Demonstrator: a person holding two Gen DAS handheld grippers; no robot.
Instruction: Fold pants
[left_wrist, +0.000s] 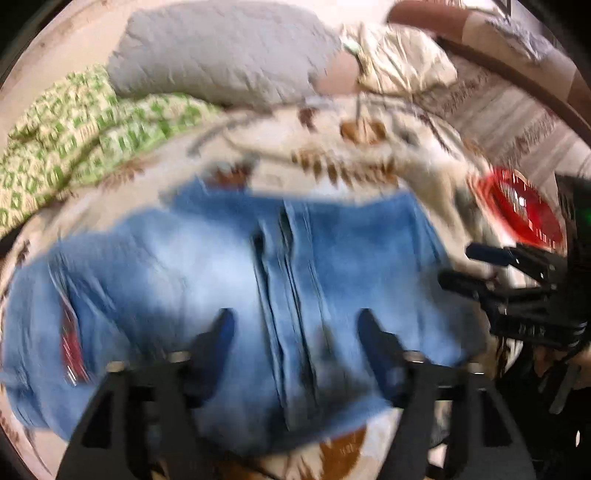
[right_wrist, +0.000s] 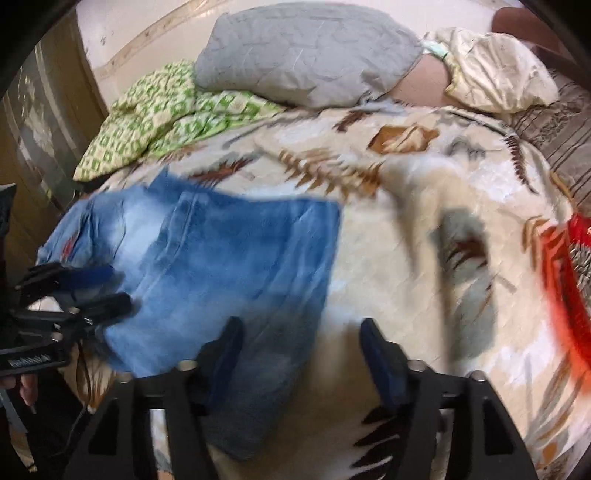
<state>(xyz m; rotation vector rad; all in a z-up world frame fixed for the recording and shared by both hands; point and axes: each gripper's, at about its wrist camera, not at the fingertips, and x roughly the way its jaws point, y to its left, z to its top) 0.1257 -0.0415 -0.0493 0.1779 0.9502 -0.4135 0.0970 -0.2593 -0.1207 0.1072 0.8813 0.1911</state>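
Light blue jeans (left_wrist: 229, 280) lie folded into a compact block on the patterned bedspread (left_wrist: 332, 162). My left gripper (left_wrist: 295, 325) is open and empty, hovering above the jeans. In the right wrist view the jeans (right_wrist: 229, 258) lie at the left. My right gripper (right_wrist: 301, 332) is open and empty, over the jeans' right edge. The right gripper also shows at the right of the left wrist view (left_wrist: 458, 266), and the left gripper at the left of the right wrist view (right_wrist: 114, 288). Both views are blurred by motion.
A grey pillow (right_wrist: 306, 51) and a cream pillow (right_wrist: 498, 70) lie at the head of the bed. A green patterned cloth (right_wrist: 159, 114) lies at the far left. A red patterned patch (right_wrist: 569, 280) is at the right edge.
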